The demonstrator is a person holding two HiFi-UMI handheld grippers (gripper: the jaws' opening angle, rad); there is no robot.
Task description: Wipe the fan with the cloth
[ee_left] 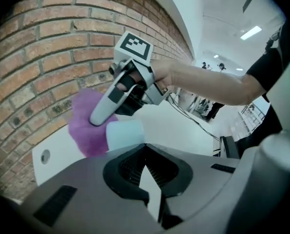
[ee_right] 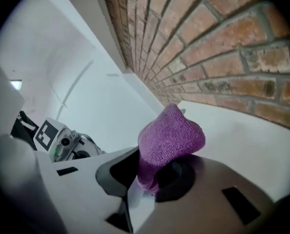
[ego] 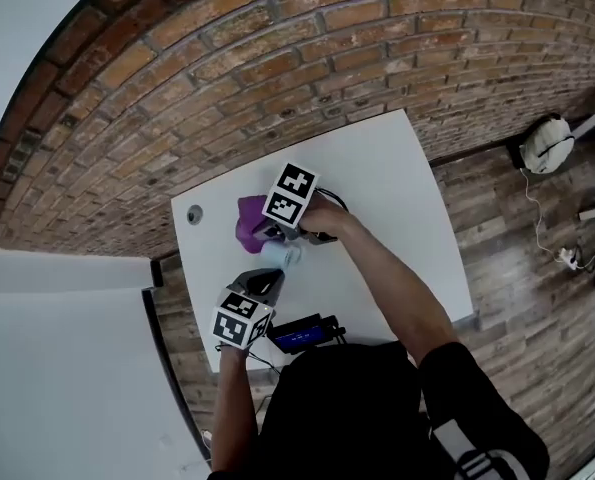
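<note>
Though the fan (ee_left: 125, 133) is mostly hidden, my right gripper (ee_right: 149, 179) is clamped on the one purple cloth (ee_right: 171, 135).
I count two grippers; my left gripper (ee_left: 147, 179) is clenched on nothing. Only one pale blue part, probably the fan's body, peeks from under the right gripper, beside the cloth, toward the white tabletop's (ego: 397, 188) left edge; its shape is hard to make out.

Light was bright and even, with soft shadows. A ceiling light (ee_left: 251, 32) glared far beyond the left gripper (ee_left: 147, 177). Fisheye bent the brick wall (ego: 277, 48) and blackened the corners. The cloth (ee_right: 170, 138) at the right gripper (ee_right: 137, 189) looked sharp, the near jaws soft.
</note>
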